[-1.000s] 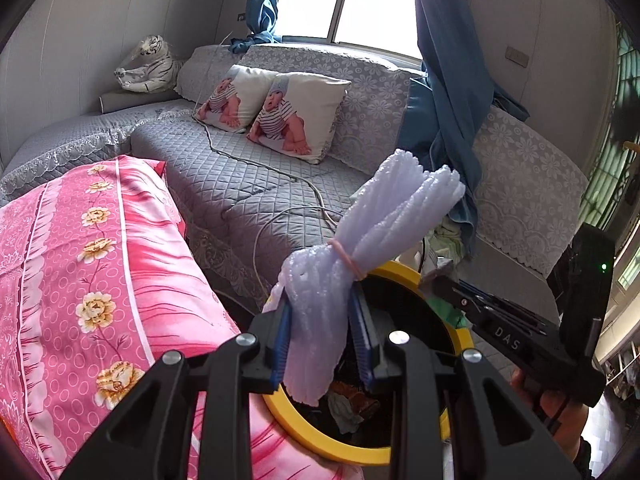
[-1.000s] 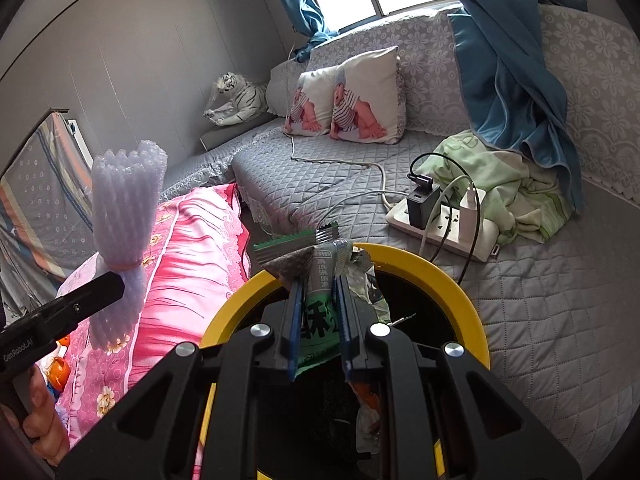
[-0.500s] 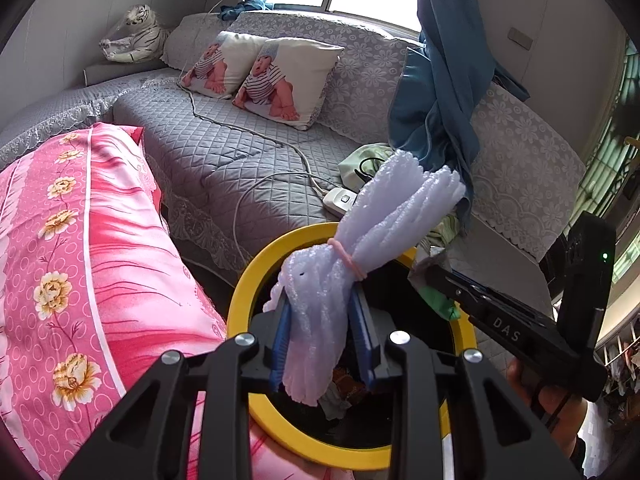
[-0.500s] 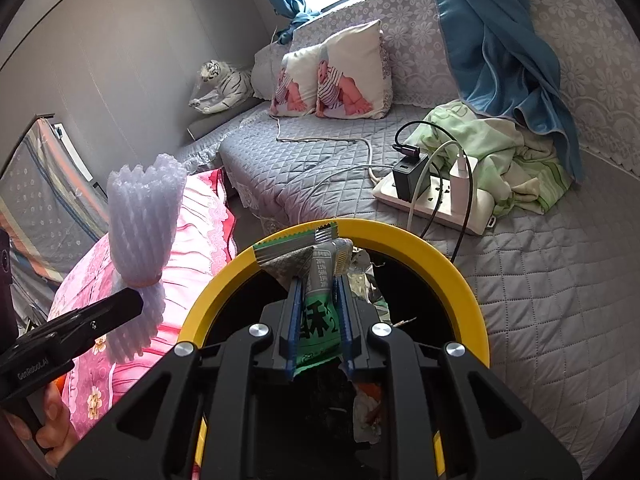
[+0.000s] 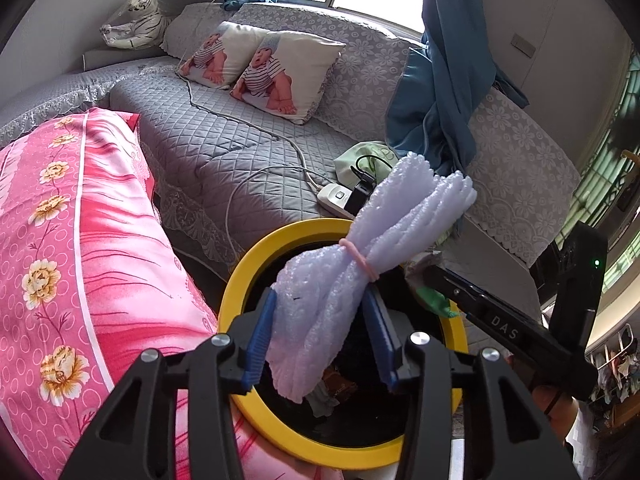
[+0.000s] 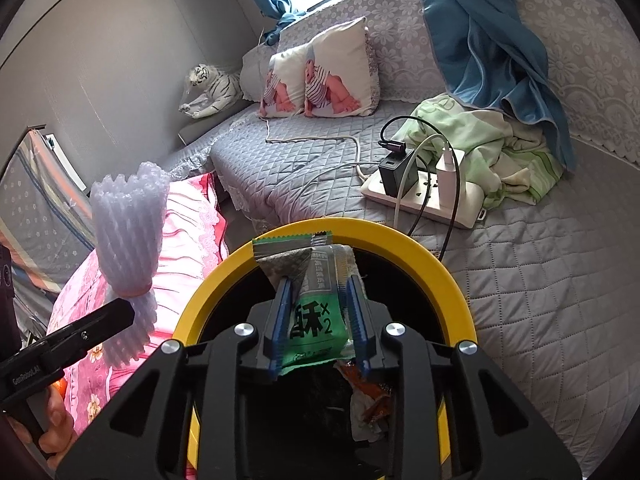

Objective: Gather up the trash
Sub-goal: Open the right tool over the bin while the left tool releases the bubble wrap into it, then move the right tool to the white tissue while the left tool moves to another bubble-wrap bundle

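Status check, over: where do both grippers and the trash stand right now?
Left gripper jaws just opening, foam netting bundle between them. Right gripper opening too, green wrapper slack between pads. Both over yellow-rimmed bin. Nothing blocking.

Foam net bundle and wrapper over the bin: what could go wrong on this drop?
1. The foam net bundle is long and its top leans past the yellow bin rim; it may catch there or tip out.
2. The green wrapper is light and may cling to a blue pad of the opening right gripper.
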